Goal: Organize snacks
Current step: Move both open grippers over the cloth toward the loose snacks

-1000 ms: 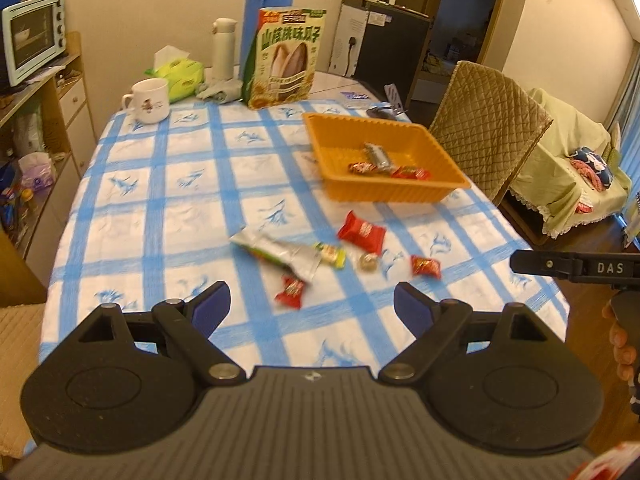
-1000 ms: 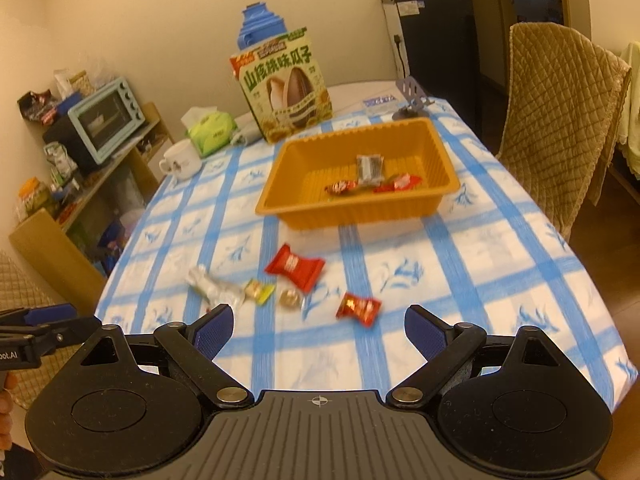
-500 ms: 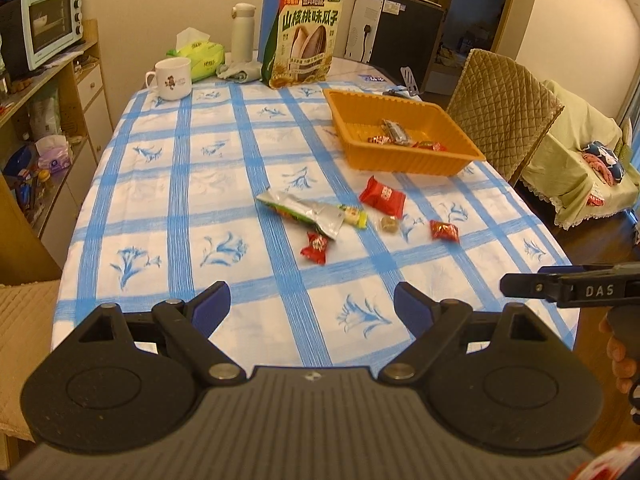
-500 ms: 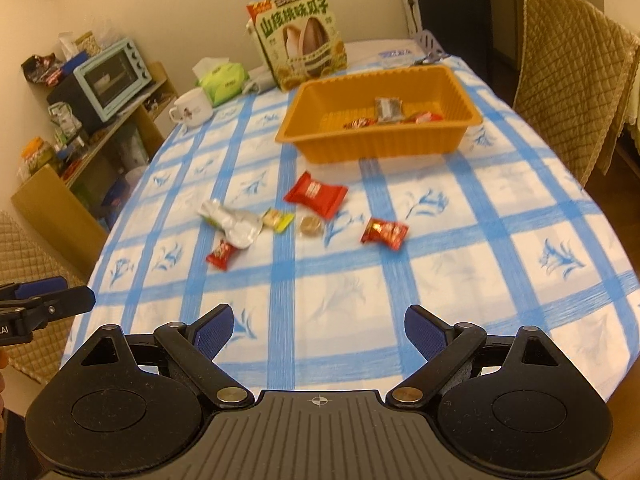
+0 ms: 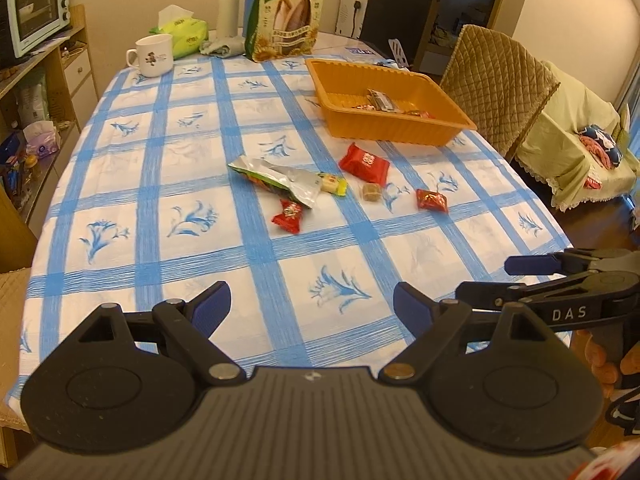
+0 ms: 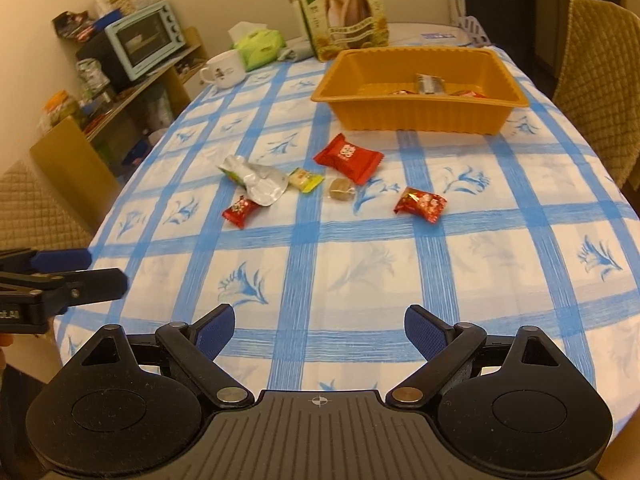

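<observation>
Left wrist view: the left tool [image 5: 312, 300] at bottom centre stands spread wide with nothing between its pads, over the blue-checked tabletop [image 5: 160, 184]. Loose snacks [image 5: 364, 162] lie mid-frame; the orange tray [image 5: 394, 130], upper right, holds a few. The right tool [image 5: 516, 276] shows at the right edge.

Right wrist view: the right tool [image 6: 319, 322] gapes equally wide, holding nothing. Snacks [image 6: 347, 157] sit centre, just below the tray [image 6: 416, 114].

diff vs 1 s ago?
Both tools came down toward the near table edge; left tool and right tool still wide open and empty. Nothing grabbed or released. Loose snacks and orange tray unmoved on the table.
</observation>
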Demonstrator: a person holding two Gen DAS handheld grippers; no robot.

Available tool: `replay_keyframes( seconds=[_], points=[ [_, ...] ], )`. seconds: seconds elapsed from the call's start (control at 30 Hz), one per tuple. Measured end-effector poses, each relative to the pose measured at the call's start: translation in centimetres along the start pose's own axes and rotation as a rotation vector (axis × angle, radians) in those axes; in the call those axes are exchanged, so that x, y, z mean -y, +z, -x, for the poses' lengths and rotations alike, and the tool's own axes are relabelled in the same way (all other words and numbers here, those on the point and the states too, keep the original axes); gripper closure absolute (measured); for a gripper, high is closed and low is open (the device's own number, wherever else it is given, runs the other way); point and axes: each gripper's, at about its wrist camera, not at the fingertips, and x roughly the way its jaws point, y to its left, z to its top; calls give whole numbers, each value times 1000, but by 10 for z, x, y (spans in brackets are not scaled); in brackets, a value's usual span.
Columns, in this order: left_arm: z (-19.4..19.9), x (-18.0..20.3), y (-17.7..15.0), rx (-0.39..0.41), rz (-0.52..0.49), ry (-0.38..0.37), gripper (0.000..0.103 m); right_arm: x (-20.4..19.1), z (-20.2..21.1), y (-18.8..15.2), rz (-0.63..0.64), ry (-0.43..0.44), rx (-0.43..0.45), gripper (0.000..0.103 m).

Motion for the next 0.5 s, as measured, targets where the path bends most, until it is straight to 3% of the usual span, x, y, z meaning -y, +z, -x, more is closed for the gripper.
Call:
replay_keyframes(
  seconds=[0.37, 0.5],
  points=[
    [-22, 18, 10, -9, 0, 19, 20, 13, -14, 12, 84, 49, 9, 11],
    [-32, 19, 14, -13, 8, 38, 23, 19, -23, 21, 130, 63, 9, 18]
  ],
)
